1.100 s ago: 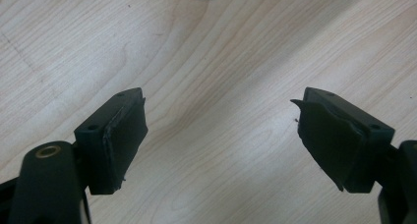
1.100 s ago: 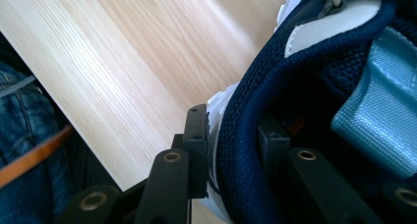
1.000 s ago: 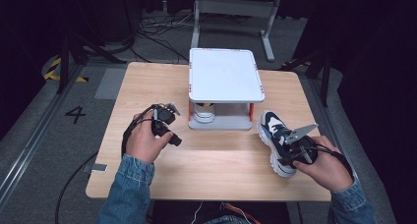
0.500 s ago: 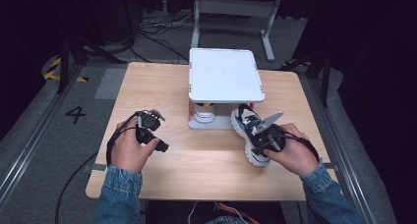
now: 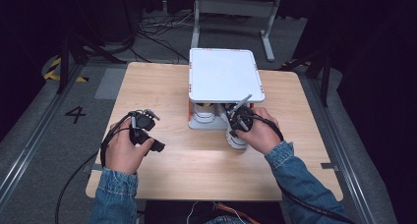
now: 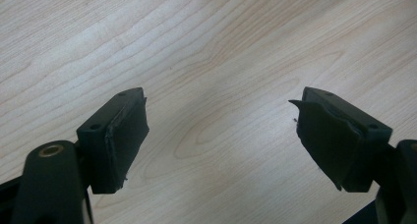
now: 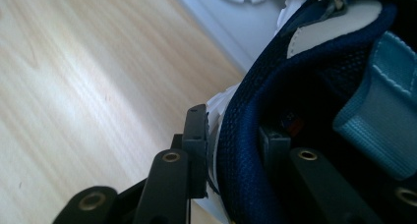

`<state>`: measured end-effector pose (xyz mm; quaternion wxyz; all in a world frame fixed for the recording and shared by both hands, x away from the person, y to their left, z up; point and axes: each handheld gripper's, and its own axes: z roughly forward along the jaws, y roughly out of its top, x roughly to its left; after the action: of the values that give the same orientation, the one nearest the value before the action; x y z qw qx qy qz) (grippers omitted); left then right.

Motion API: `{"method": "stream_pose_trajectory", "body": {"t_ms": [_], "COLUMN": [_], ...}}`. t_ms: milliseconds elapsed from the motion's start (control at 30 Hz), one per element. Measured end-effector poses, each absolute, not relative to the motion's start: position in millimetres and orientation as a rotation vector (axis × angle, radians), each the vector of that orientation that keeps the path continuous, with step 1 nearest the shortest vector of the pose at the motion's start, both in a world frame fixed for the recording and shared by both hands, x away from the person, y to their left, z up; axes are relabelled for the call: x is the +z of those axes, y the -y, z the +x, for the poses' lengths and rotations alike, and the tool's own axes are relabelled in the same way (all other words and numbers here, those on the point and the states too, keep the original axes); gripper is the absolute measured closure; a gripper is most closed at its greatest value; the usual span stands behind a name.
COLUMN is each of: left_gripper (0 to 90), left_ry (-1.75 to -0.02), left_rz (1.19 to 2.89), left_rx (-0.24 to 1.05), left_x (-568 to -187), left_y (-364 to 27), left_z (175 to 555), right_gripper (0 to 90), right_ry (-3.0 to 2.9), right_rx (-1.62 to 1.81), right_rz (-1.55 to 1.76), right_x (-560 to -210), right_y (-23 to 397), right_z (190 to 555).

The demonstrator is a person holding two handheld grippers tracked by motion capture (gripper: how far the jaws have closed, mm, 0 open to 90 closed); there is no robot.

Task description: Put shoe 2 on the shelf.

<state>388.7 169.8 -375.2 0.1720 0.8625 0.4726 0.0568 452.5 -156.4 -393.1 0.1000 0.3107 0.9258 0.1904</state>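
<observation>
A white and navy shoe [image 5: 236, 138] stands on the table at the front right of a white two-level stand [image 5: 223, 74], its toe end pointing in under the top shelf. My right gripper [image 5: 236, 120] is shut on the shoe's navy collar [image 7: 255, 101], with one jaw outside the collar and the other inside the shoe. A second white shoe [image 5: 202, 113] sits under the stand's top shelf on the left. My left gripper [image 5: 154, 131] hovers over bare wood at the table's left front. Its jaws stand wide apart and hold nothing [image 6: 221, 130].
The wooden table [image 5: 162, 86] has bare room to the left of the stand and along the front. The stand's white base [image 7: 231, 22] lies just beyond the held shoe. Cables and a metal frame [image 5: 231, 8] are on the floor behind the table.
My right hand has carried the shoe leftward from the table's right side to the front of the stand. My left hand has drifted a little left and nearer the front edge.
</observation>
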Motion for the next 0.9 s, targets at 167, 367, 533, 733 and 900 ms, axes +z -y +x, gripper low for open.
{"method": "stream_pose_trajectory", "body": {"t_ms": [167, 367, 533, 733, 900], "left_gripper": [20.1, 20.2, 20.1, 20.0, 21.0], "left_ry": [-1.327, -1.312, -1.293, -1.282, -1.307], "left_rz": [2.466, 2.466, 2.474, 2.479, 2.49], "left_rx": [0.144, 0.13, 0.129, 0.124, 0.112], "left_x": [-377.3, -376.3, -376.0, -375.3, -376.3], "left_y": [-164.0, -160.6, -155.8, -151.7, -148.9], "left_z": [392.2, 394.4, 397.6, 401.6, 403.1], "right_gripper": [70.8, 52.8, 48.0, 58.6, 79.6], "right_ry": [-2.708, -2.604, -2.479, -2.371, -2.37], "right_rx": [0.6, 0.674, 0.805, 0.985, 0.971], "right_rz": [0.945, 0.853, 0.825, 0.86, 1.033], "right_x": [-397.0, -397.7, -381.2, -362.1, -366.9], "right_y": [152.9, 155.4, 167.4, 198.5, 229.9], "right_z": [457.8, 453.2, 441.9, 411.7, 385.2]}}
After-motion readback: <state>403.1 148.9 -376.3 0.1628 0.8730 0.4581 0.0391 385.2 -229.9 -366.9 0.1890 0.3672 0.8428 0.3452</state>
